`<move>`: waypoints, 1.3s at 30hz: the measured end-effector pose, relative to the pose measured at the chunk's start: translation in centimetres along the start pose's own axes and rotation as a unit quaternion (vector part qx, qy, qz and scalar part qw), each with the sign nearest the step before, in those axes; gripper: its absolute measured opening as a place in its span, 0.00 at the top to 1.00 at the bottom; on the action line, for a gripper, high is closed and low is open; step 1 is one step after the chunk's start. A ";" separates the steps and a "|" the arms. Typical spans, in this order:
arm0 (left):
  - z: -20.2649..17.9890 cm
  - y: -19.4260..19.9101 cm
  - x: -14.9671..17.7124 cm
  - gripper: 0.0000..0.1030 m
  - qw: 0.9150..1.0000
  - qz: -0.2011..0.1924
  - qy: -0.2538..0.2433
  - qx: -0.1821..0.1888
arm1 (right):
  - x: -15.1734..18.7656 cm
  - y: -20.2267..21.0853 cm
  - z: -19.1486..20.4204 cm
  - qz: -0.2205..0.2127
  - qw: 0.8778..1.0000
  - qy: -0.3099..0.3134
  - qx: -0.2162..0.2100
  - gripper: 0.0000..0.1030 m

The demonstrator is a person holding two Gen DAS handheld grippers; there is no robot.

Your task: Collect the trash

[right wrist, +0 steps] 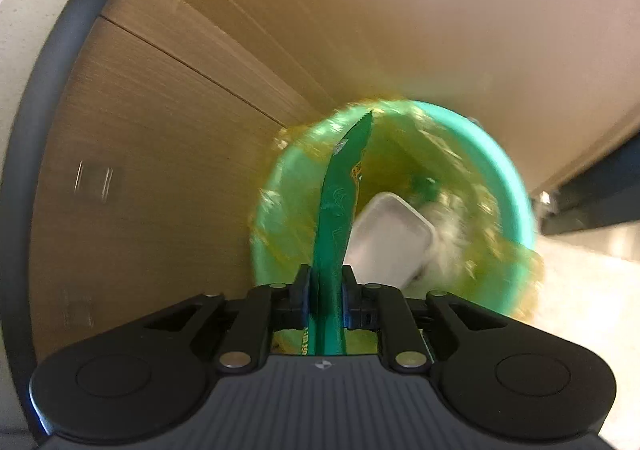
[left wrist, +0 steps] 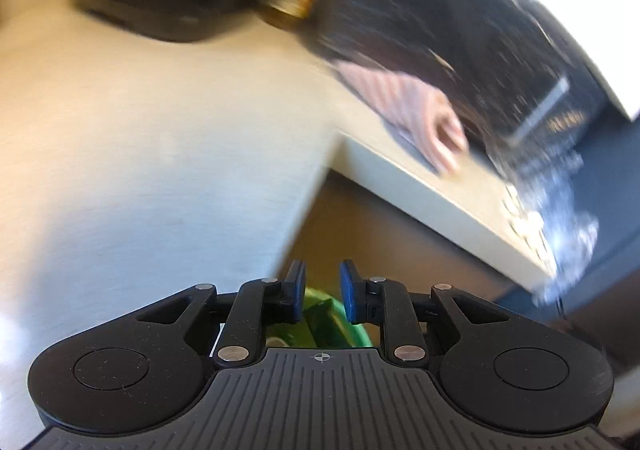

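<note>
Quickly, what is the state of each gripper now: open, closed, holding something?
Left gripper: open, holding nothing.
Right gripper: closed on the green wrapper.

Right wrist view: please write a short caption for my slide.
Right gripper holds a green wrapper above the lined green bin, a white tray inside.

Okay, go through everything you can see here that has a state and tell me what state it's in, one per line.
left gripper: open, holding nothing, at the counter's edge.
right gripper: shut on the green wrapper, above the bin.
green wrapper: pinched edge-on, not yet dropped.
green bin: open-topped, lined with a yellowish bag, partly filled.
white tray: lying tilted inside the bin.
striped cloth: lying on the counter, blurred.
</note>
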State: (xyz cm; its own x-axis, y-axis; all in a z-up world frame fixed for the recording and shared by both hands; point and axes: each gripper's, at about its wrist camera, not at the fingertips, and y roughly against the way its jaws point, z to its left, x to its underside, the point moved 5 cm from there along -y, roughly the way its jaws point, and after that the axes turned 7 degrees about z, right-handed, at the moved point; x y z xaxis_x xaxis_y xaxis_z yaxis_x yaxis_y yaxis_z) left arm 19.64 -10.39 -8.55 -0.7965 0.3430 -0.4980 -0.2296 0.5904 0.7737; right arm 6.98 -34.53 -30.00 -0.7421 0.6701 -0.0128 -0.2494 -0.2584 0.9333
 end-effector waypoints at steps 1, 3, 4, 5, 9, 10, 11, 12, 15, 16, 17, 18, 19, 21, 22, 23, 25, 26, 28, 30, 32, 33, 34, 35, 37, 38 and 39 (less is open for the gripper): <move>0.7 0.8 0.3 0.79 1.000 -0.008 0.012 -0.006 | -0.3 -0.6 0.2 0.004 1.000 0.003 0.011 0.70; 2.4 2.2 0.9 0.79 0.999 -0.019 0.036 -0.020 | -0.8 -1.3 0.5 0.004 1.000 -0.001 0.029 0.53; 3.1 2.7 1.3 0.79 0.998 -0.023 0.046 -0.026 | -0.9 -1.2 0.6 0.006 0.999 -0.004 0.035 0.53; 3.9 3.2 1.7 0.79 0.998 -0.026 0.056 -0.032 | -0.8 -1.0 0.6 0.006 0.999 -0.007 0.038 0.53; 6.6 5.1 3.5 0.79 0.995 -0.037 0.084 -0.045 | -0.7 0.8 0.3 -0.010 0.998 -0.009 0.062 0.53; 7.0 5.5 3.9 0.79 0.994 -0.041 0.087 -0.046 | -0.6 1.4 0.5 -0.020 0.997 -0.007 0.069 0.53; 7.3 6.1 4.4 0.79 0.994 -0.046 0.089 -0.047 | -0.3 2.3 1.0 -0.033 0.997 -0.003 0.075 0.53; 7.7 6.8 4.8 0.79 0.993 -0.053 0.088 -0.050 | 0.0 3.4 1.7 -0.049 0.996 0.007 0.077 0.53; 8.8 9.1 6.0 0.79 0.991 -0.076 0.086 -0.064 | 1.2 7.0 5.1 -0.109 0.989 0.058 0.079 0.53; 9.1 9.8 6.3 0.79 0.990 -0.084 0.087 -0.069 | 1.6 8.6 6.9 -0.133 0.985 0.081 0.076 0.53; 9.5 10.5 6.6 0.79 0.989 -0.091 0.086 -0.077 | 2.1 10.2 8.8 -0.159 0.979 0.106 0.072 0.53; 9.8 11.2 6.8 0.79 0.988 -0.098 0.083 -0.088 | 2.7 11.7 10.8 -0.185 0.972 0.131 0.065 0.53; 10.1 12.0 7.0 0.79 0.986 -0.105 0.076 -0.103 | 3.3 13.4 12.9 -0.212 0.963 0.157 0.055 0.51; 10.6 13.5 7.5 0.79 0.982 -0.119 0.061 -0.133 | 5.1 16.0 17.1 -0.261 0.942 0.208 0.028 0.36; 10.8 14.1 7.7 0.79 0.980 -0.125 0.057 -0.144 | 6.1 17.0 19.1 -0.281 0.931 0.231 0.018 0.32; 10.9 14.7 7.9 0.79 0.978 -0.130 0.053 -0.154 | 7.2 17.6 21.0 -0.297 0.920 0.255 0.006 0.26; 10.8 15.7 8.3 0.81 0.974 -0.137 0.040 -0.174 | 9.5 18.4 24.2 -0.304 0.904 0.300 -0.021 0.19; 10.7 16.2 8.5 0.82 0.972 -0.141 0.030 -0.186 | 10.6 18.7 25.7 -0.301 0.899 0.317 -0.032 0.18; 10.5 17.2 9.0 0.83 0.966 -0.153 0.017 -0.207 | 12.6 18.4 28.0 -0.280 0.894 0.347 -0.051 0.17; 10.6 17.9 9.4 0.84 0.964 -0.159 0.023 -0.210 | 14.3 18.0 29.8 -0.250 0.887 0.383 -0.060 0.16; 10.8 18.5 10.0 0.85 0.960 -0.171 0.038 -0.218 | 15.5 17.4 30.7 -0.246 0.882 0.399 -0.044 0.16; 10.8 18.9 10.2 0.85 0.955 -0.179 0.044 -0.231 | 15.8 17.2 30.9 -0.246 0.882 0.401 -0.035 0.16; 10.9 19.1 10.5 0.85 0.951 -0.182 0.050 -0.245 | 16.1 17.1 31.1 -0.243 0.881 0.405 -0.031 0.16; 10.9 19.1 10.7 0.85 0.949 -0.179 0.053 -0.255 | 16.3 17.0 31.2 -0.239 0.881 0.408 -0.032 0.16; 10.5 18.8 11.0 0.85 0.949 -0.171 0.050 -0.262 | 16.6 16.6 31.3 -0.233 0.882 0.408 -0.033 0.16; 10.3 18.7 11.1 0.85 0.950 -0.169 0.046 -0.259 | 16.7 16.5 31.3 -0.230 0.883 0.408 -0.033 0.16; 10.2 18.6 11.1 0.85 0.951 -0.167 0.045 -0.255 | 16.5 16.2 31.5 -0.227 0.884 0.408 -0.033 0.16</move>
State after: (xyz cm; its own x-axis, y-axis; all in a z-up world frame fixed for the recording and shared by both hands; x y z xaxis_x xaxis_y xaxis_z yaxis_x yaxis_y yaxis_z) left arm 12.22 11.85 -3.67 -0.6710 0.1221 -0.7313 -0.7012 0.2161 0.6794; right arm 10.36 -5.73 -3.81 -0.7512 -0.0029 -0.6601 -0.6523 -0.1495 0.7430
